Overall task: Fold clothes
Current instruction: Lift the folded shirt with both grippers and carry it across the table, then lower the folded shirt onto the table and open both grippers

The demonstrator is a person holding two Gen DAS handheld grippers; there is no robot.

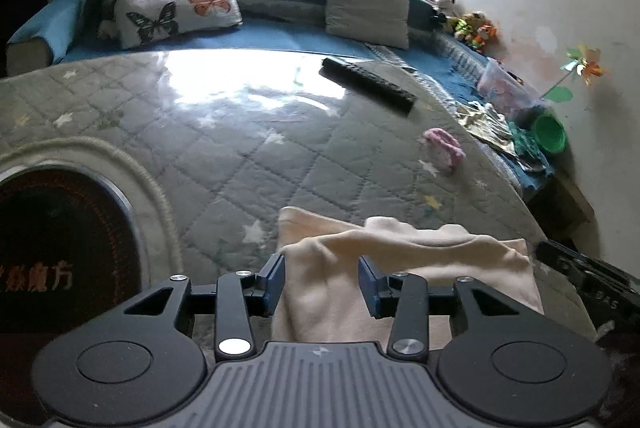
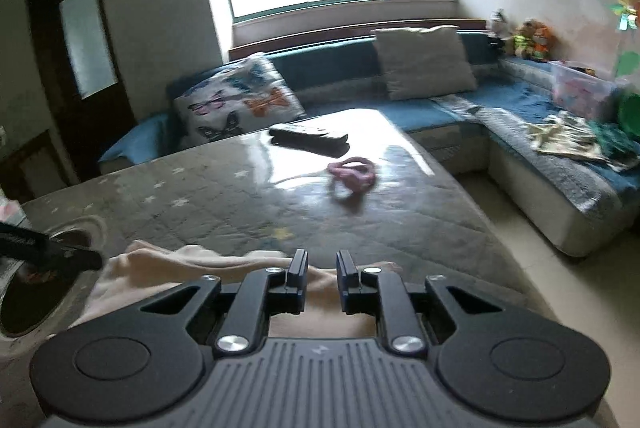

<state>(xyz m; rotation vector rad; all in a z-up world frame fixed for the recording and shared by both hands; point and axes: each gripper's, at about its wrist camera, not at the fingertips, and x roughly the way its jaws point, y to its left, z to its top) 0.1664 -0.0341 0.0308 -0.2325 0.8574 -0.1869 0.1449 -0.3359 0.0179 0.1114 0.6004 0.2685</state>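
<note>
Cream garment (image 1: 404,268), rumpled and partly folded, at the near edge of the quilted table (image 1: 224,132). Left gripper (image 1: 321,278) spread wide above the cloth, pinching nothing. Right gripper (image 2: 322,270) parted by a narrower gap, low over the same cloth, perhaps brushing it; blurred there. Farther along the table: black remote (image 1: 368,84) toward the far edge, pink scrunchie (image 1: 444,146) near the right edge.
</note>
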